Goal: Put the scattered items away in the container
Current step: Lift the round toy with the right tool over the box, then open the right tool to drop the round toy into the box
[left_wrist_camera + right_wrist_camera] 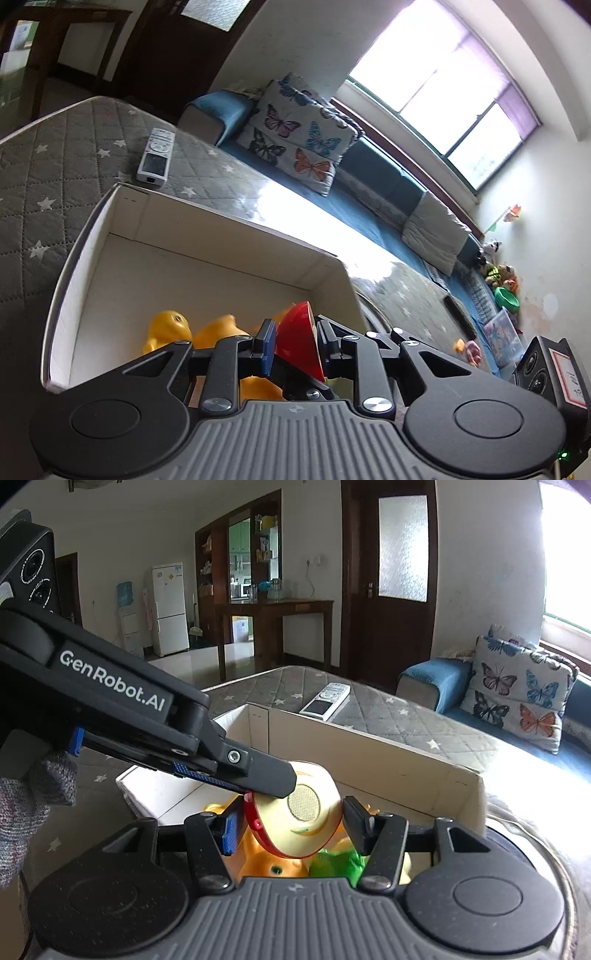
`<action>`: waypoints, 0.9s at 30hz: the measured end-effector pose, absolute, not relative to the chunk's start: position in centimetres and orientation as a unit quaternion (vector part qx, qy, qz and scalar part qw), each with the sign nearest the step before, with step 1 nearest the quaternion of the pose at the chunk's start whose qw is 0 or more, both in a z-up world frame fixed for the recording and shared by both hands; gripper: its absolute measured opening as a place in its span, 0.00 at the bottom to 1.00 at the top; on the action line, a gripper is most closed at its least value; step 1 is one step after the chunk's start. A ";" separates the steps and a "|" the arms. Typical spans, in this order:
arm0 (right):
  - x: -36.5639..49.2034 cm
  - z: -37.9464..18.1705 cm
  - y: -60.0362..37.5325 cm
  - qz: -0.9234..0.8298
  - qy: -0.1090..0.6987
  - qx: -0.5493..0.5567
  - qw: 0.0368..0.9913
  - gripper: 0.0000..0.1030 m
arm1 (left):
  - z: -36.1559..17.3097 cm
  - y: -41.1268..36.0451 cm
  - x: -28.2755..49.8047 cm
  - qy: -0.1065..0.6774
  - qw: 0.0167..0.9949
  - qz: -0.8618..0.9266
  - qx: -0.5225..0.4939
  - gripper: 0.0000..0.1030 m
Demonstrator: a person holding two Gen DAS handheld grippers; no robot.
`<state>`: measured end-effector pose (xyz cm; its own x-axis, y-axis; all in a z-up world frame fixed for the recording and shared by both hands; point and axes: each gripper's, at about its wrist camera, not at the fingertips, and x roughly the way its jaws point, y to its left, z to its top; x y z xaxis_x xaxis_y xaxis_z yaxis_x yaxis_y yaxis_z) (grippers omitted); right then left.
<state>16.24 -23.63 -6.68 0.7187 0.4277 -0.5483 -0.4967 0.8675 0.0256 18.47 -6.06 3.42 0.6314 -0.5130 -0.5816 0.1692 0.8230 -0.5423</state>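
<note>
Upper left of my left wrist view, I see a white remote control (pixel 156 159) lying flat on the grey star-patterned quilted table cover (pixel 55 166). Right of it, toward centre, a butterfly-print cushion (pixel 295 136) leans on the blue sofa (pixel 376 177) under the bright window (pixel 443 92). Far right, I make out a green bowl (pixel 506 298) among small toys, too small to identify. In my right wrist view, a white fridge (pixel 168 609) stands at upper left, a dark wooden console table (pixel 273 624) at centre, and a dark door (pixel 388 583) with frosted glass right of centre.
</note>
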 end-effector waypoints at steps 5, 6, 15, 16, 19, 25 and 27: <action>17.9 -7.8 -23.0 0.250 0.296 -0.059 0.920 0.54 | 2.1 -5.3 20.3 0.394 0.868 -0.186 -0.238 0.25; 18.1 -8.0 -22.9 0.249 0.298 -0.060 0.920 0.54 | 1.9 -5.2 20.5 0.396 0.867 -0.185 -0.239 0.25; 18.2 -8.6 -23.1 0.244 0.307 -0.056 0.918 0.55 | 1.0 -4.8 21.3 0.403 0.861 -0.179 -0.254 0.27; 18.0 -8.5 -23.2 0.242 0.305 -0.056 0.919 0.55 | 1.0 -4.8 21.3 0.402 0.861 -0.179 -0.255 0.27; 17.5 -8.2 -23.5 0.236 0.299 -0.055 0.923 0.55 | 1.1 -4.6 21.2 0.397 0.863 -0.176 -0.259 0.27; 16.4 -7.5 -24.5 0.226 0.293 -0.050 0.928 0.55 | 1.2 -4.6 21.2 0.395 0.865 -0.173 -0.258 0.27; 16.0 -7.4 -24.7 0.224 0.292 -0.048 0.929 0.55 | 1.2 -4.7 21.1 0.395 0.865 -0.171 -0.256 0.27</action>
<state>15.96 -24.71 -7.38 0.7290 0.3877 -0.5641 -0.4435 0.8953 0.0422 21.07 -4.73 1.24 0.6296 -0.4987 -0.5958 0.0935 0.8099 -0.5791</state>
